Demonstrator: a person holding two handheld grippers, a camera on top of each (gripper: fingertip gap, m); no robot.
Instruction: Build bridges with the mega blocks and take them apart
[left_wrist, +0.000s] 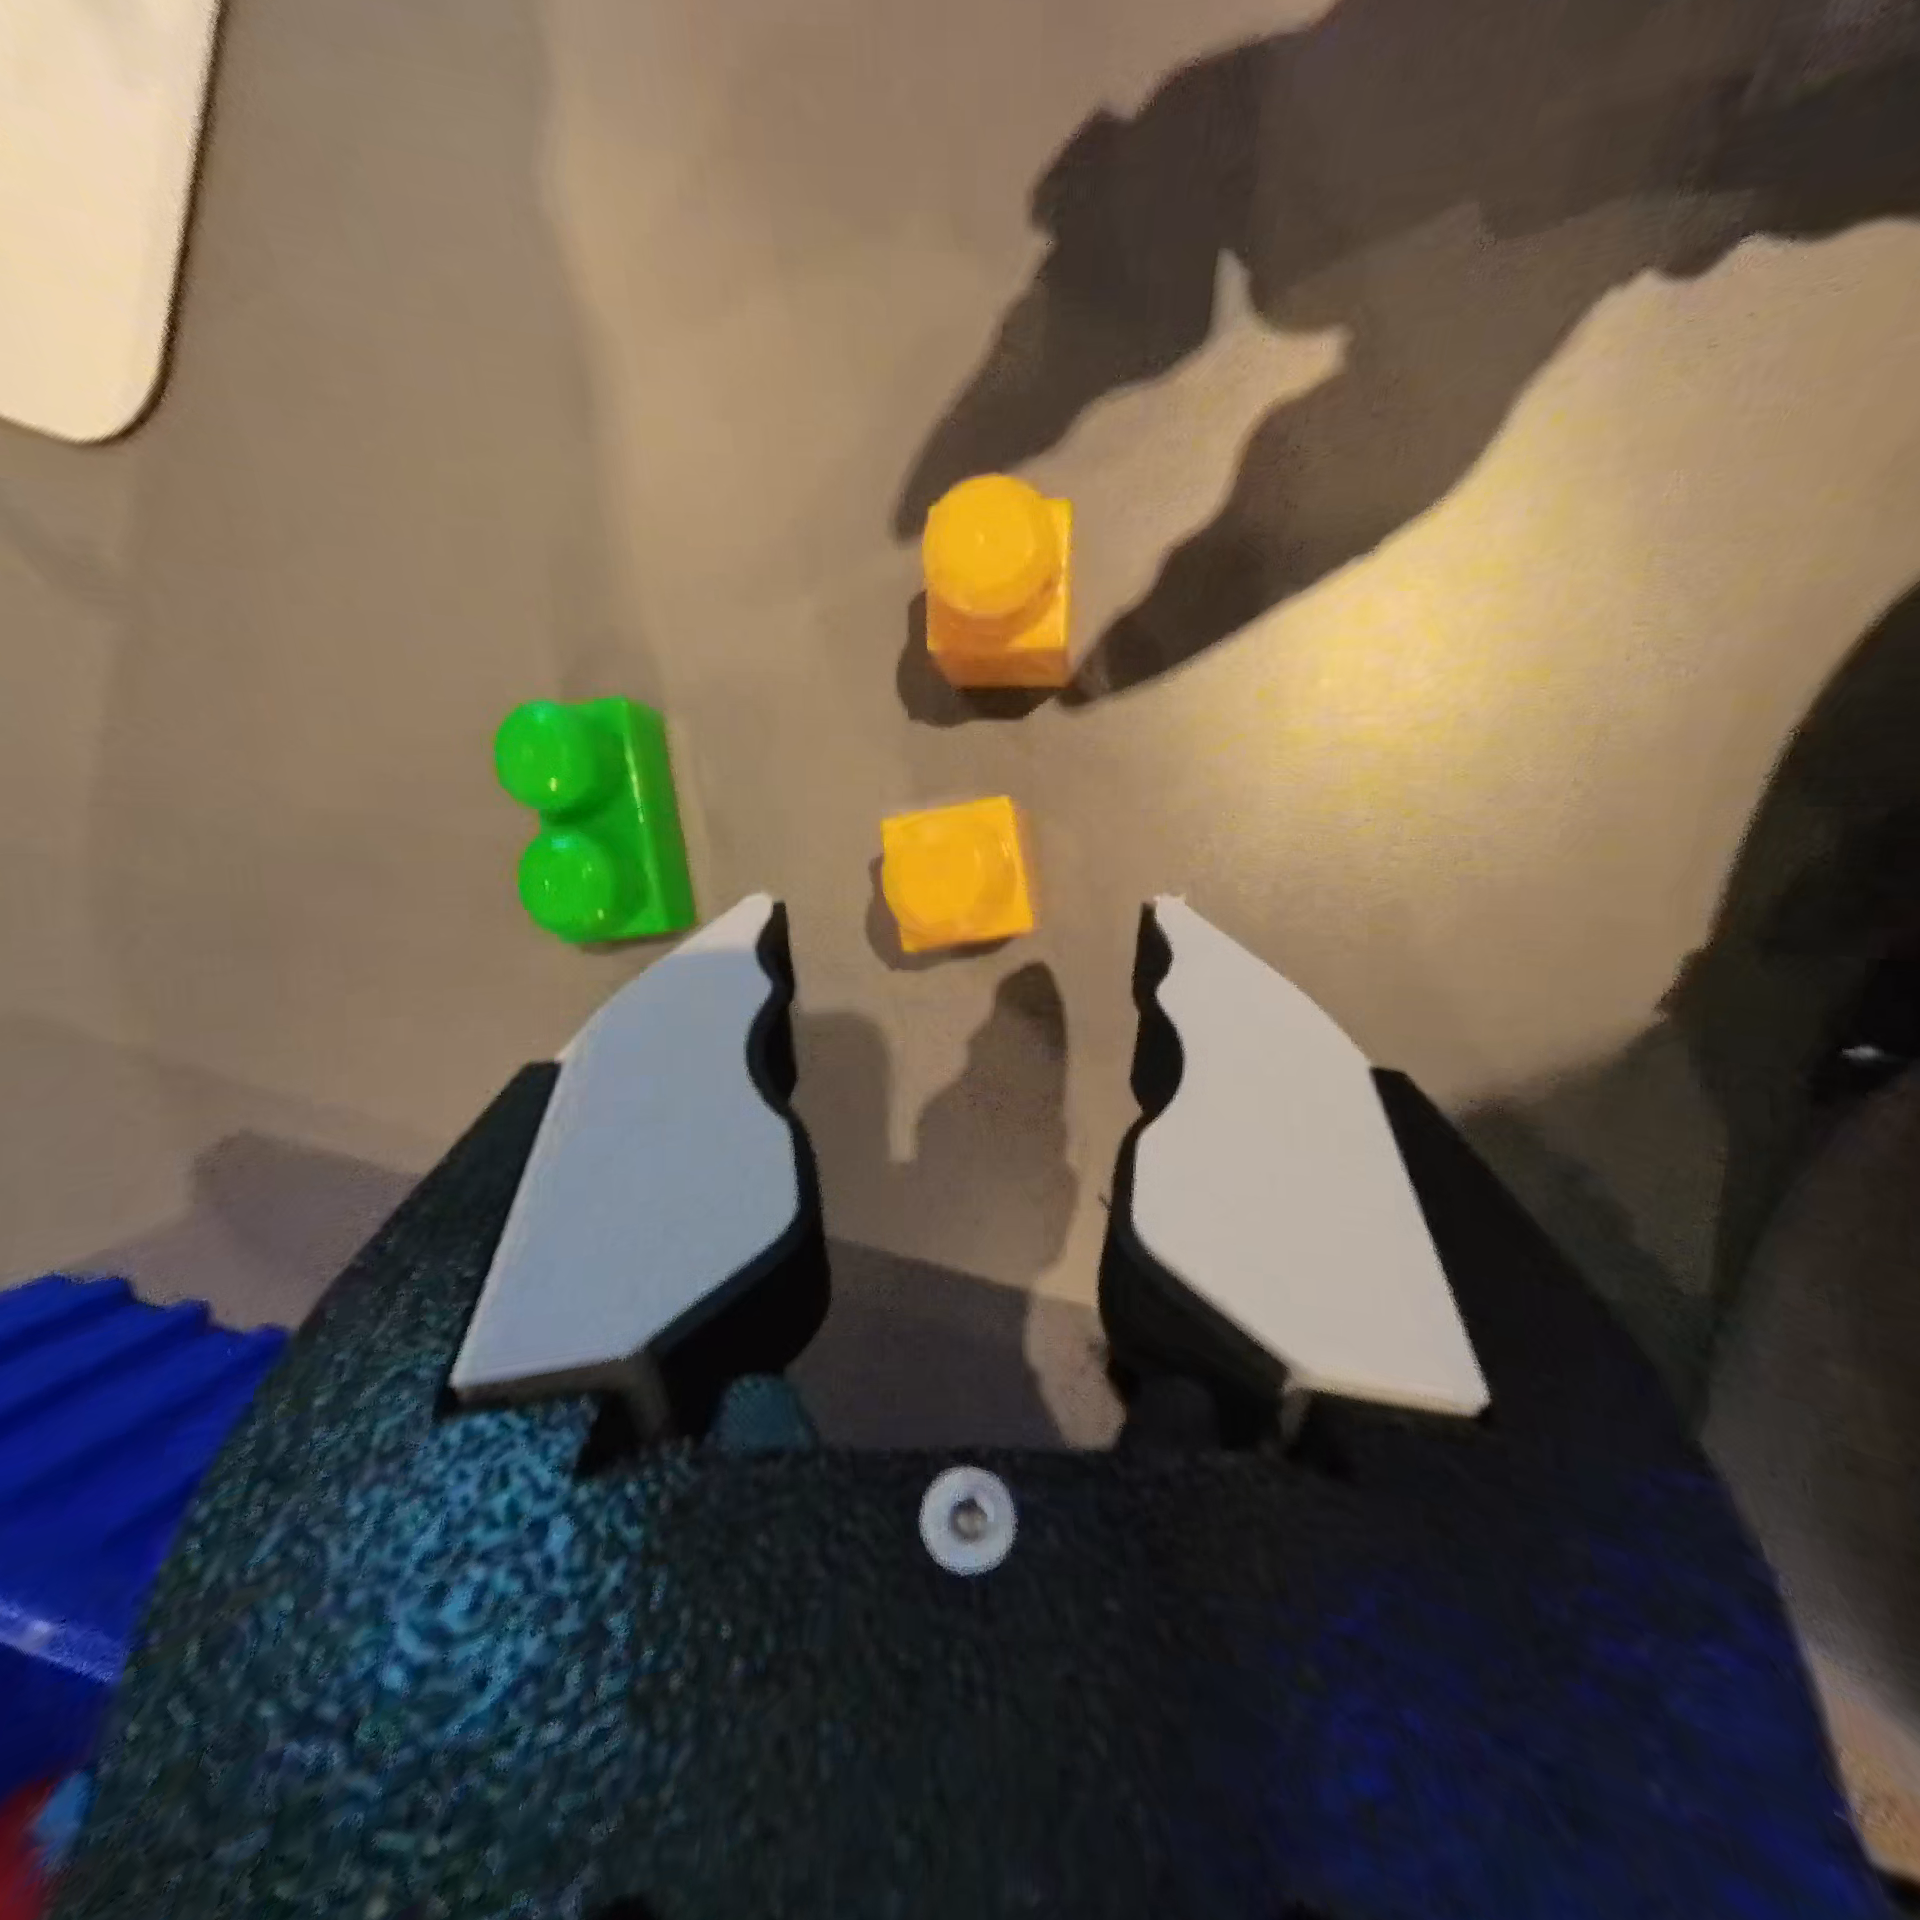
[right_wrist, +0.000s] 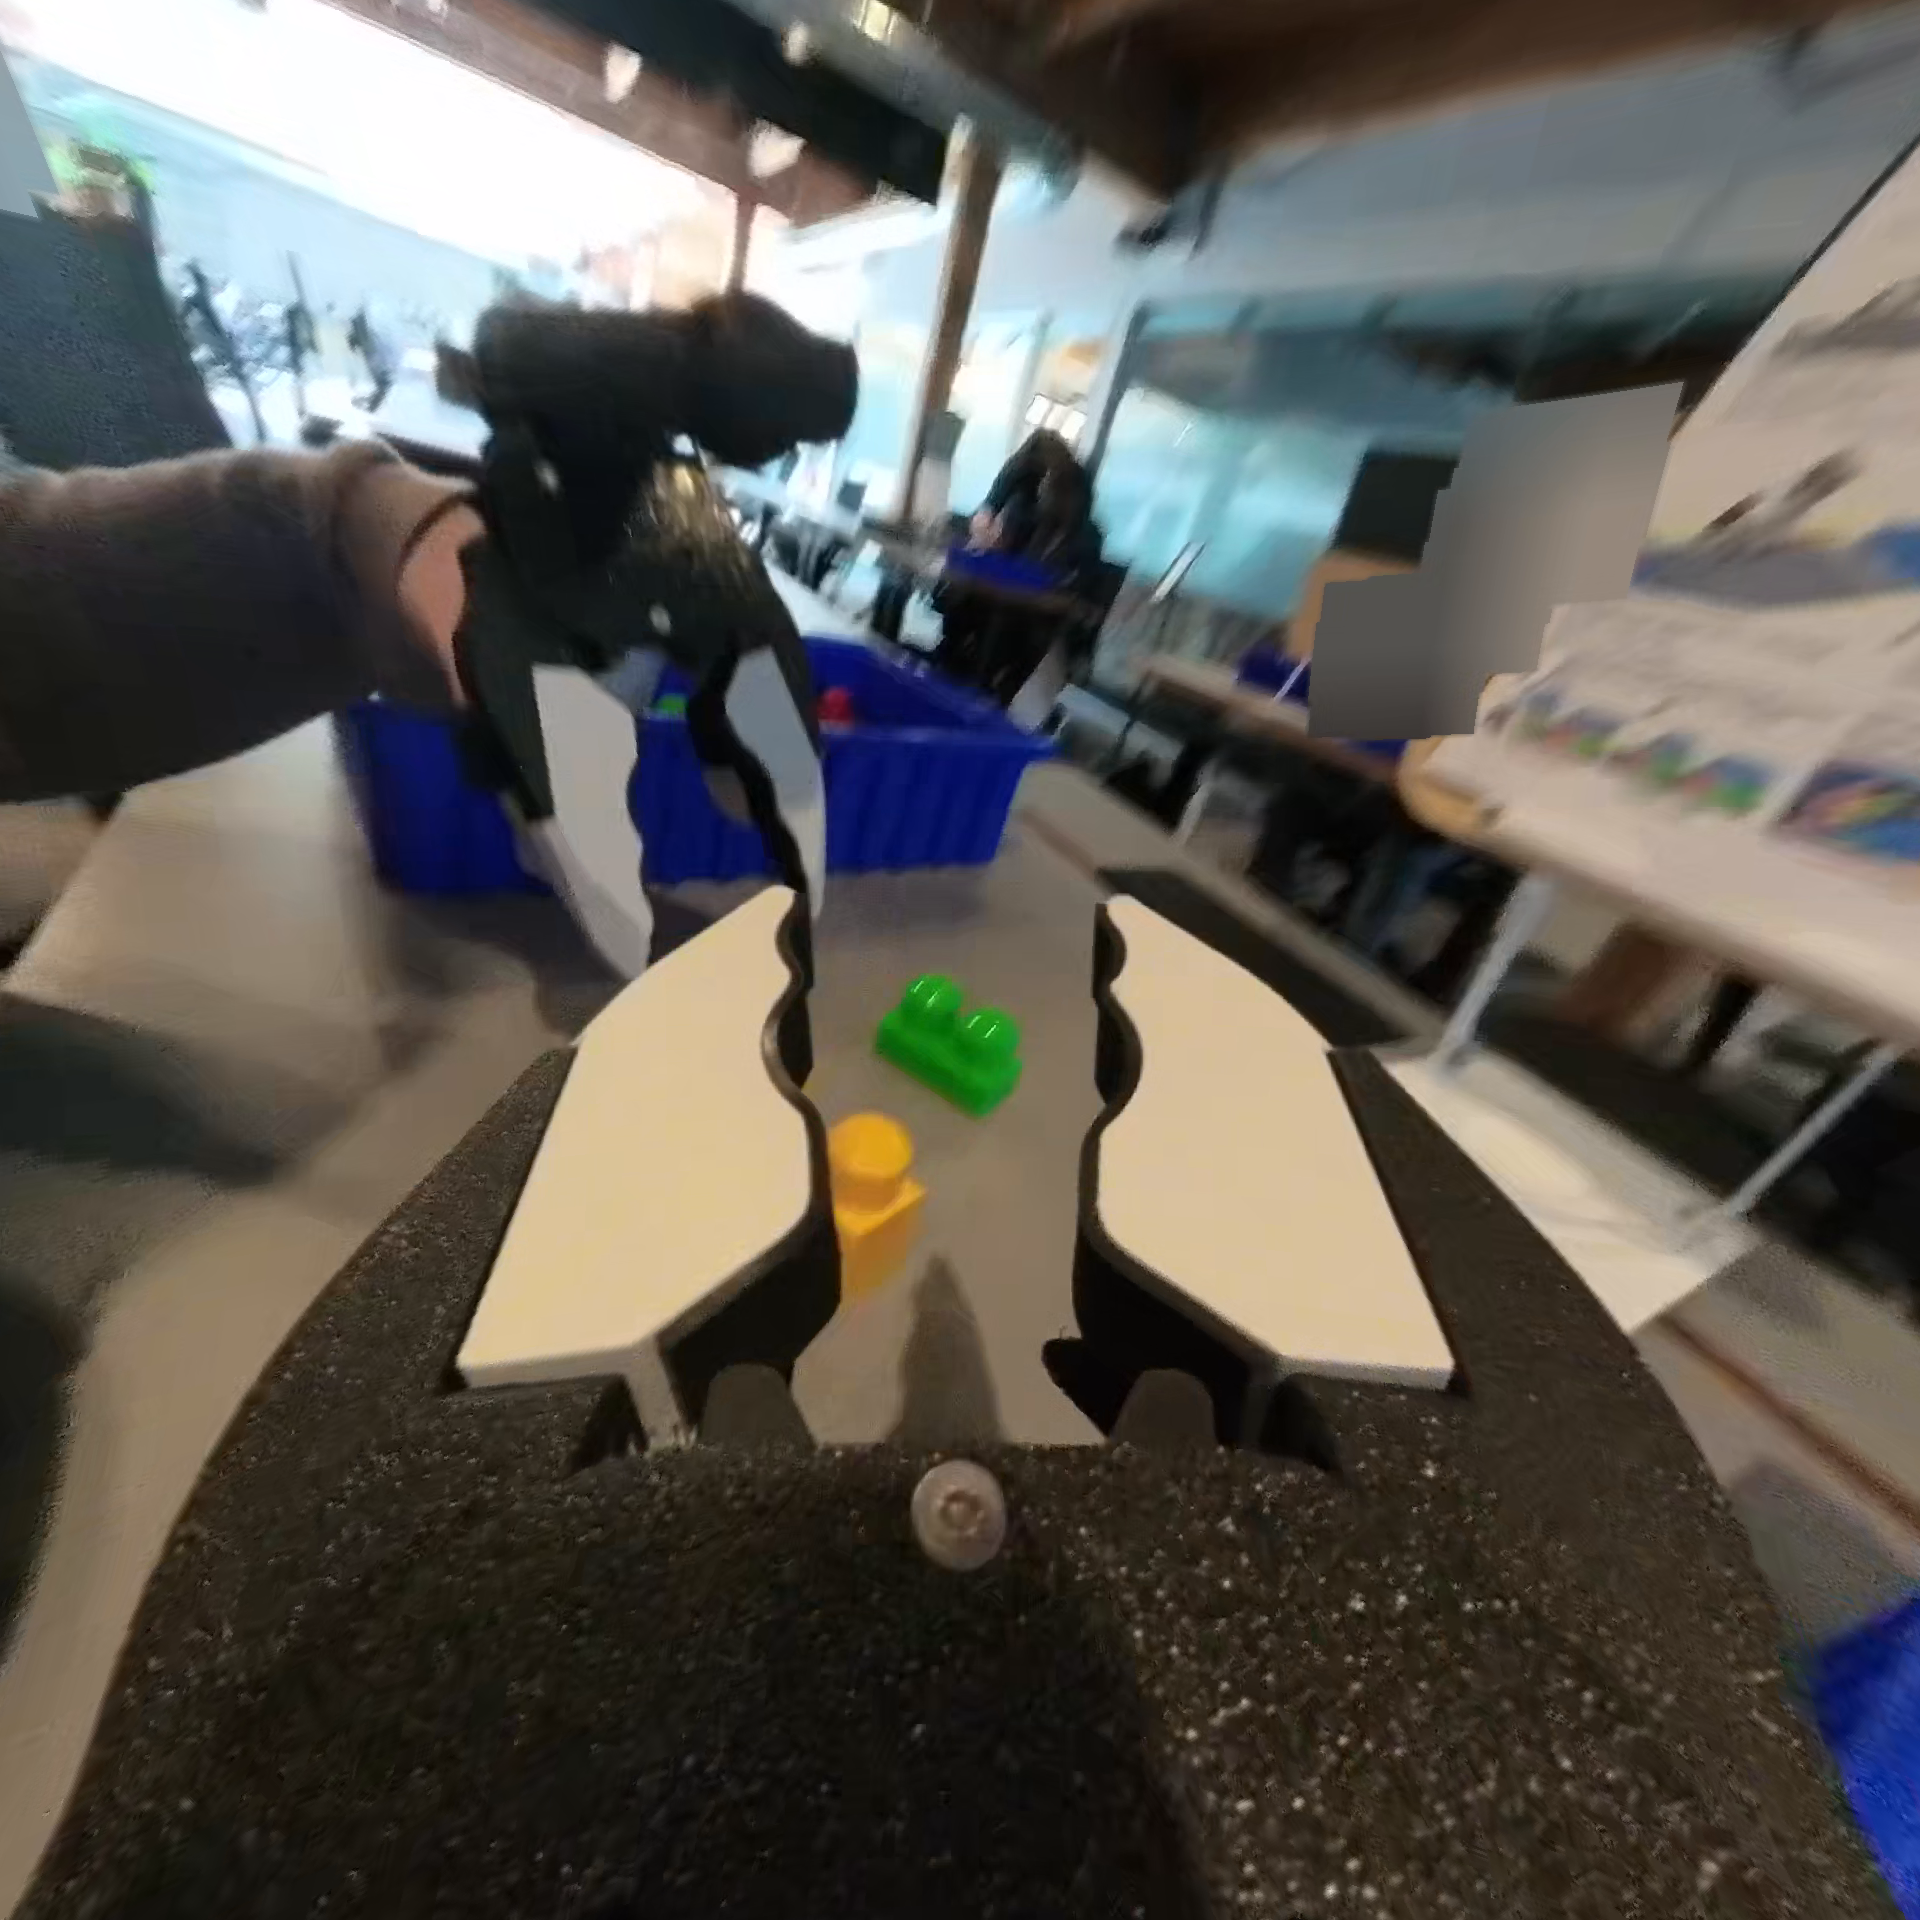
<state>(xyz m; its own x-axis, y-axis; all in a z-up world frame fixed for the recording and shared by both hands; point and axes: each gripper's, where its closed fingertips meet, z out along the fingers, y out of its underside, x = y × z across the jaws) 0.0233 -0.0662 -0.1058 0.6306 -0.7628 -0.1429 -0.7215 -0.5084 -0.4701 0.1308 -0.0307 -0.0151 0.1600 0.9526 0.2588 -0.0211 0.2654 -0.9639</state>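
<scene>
Three blocks lie apart on the grey table (left_wrist: 416, 520). A green two-stud block (left_wrist: 597, 821) is at the left, a near yellow one-stud block (left_wrist: 956, 873) sits just beyond my left fingertips, and a far yellow one-stud block (left_wrist: 997, 582) stands behind it. My left gripper (left_wrist: 961, 914) is open and empty, looking down on them. In the right wrist view my right gripper (right_wrist: 945, 914) is open and empty above the table, with the green block (right_wrist: 951, 1044) and one yellow block (right_wrist: 873, 1195) between its fingers. The left gripper (right_wrist: 717, 914) also shows there, held by a hand, hovering open.
A blue bin (right_wrist: 914, 790) with blocks stands at the far side of the table; its corner shows in the left wrist view (left_wrist: 94, 1455). A white sheet (left_wrist: 73, 208) lies at the far left. A table with papers (right_wrist: 1714, 727) stands at the right. A person (right_wrist: 1039, 540) sits far behind.
</scene>
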